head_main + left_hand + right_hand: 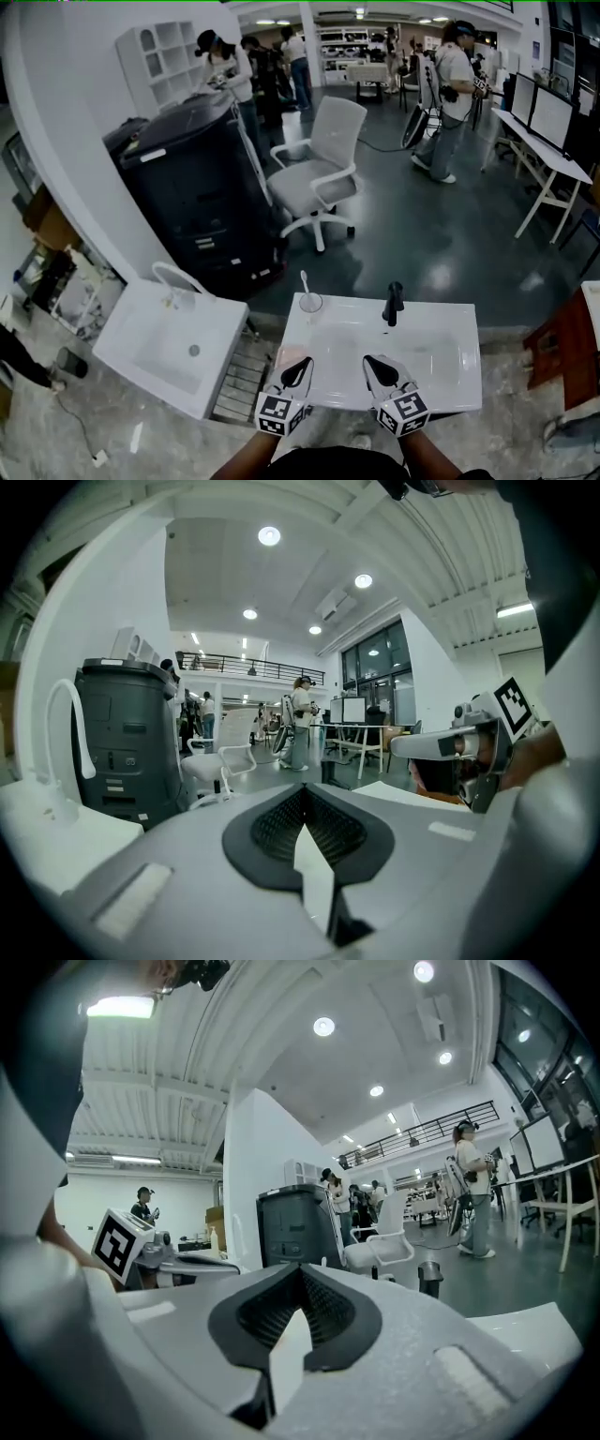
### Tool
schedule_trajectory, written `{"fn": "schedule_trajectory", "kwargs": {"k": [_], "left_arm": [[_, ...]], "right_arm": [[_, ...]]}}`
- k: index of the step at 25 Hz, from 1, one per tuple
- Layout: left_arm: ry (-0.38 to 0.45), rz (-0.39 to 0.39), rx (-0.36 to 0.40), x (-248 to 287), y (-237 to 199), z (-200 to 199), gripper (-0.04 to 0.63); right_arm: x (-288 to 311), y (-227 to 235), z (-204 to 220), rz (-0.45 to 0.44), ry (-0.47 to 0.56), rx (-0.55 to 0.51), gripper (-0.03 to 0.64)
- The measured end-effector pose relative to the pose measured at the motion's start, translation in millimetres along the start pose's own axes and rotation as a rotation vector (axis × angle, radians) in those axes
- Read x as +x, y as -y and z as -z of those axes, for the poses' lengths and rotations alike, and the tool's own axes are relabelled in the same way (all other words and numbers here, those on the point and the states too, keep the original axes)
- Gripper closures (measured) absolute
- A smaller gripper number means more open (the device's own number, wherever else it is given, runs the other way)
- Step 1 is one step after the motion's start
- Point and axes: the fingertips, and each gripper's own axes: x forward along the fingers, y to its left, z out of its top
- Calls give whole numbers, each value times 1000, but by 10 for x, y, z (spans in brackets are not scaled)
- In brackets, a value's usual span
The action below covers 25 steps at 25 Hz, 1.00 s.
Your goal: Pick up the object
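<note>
There were two grippers [307,361] [368,358] and two sinks [450,375] [141,323]. One glass [310,302], one black tap [394,303] and one chair [319,169] stood nearby.

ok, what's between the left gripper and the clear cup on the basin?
Nothing: the head view shows only bare white basin between the left gripper and the clear cup.

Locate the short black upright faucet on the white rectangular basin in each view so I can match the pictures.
Head view: black faucet at the white basin's far rim, right of centre.
Left gripper view: faucet just right of centre.
Right gripper view: faucet right of centre, low.
Shared landmark: white swivel office chair, left of the faucet in all three.
</note>
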Motion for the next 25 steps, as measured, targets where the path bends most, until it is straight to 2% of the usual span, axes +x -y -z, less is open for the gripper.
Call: {"fn": "schedule_trajectory", "kwargs": {"k": [8, 12, 15, 18, 25], "left_arm": [[-20, -127, -11, 16, 18, 3, 577], [-27, -172, 16, -36, -138, 41, 577], [-33, -209, -8, -85, -310, 115, 577], [-53, -210, -51, -107, -354, 124, 577], [-71, -200, -80, -126, -376, 344, 577]], "right_arm": [[62, 224, 41, -85, -10, 5, 614], [134, 256, 100, -102, -21, 21, 614], [190, 236, 140, -105, -32, 34, 614], [234, 178, 128, -108, -38, 39, 614], [287, 63, 157, -105, -53, 33, 612]]}}
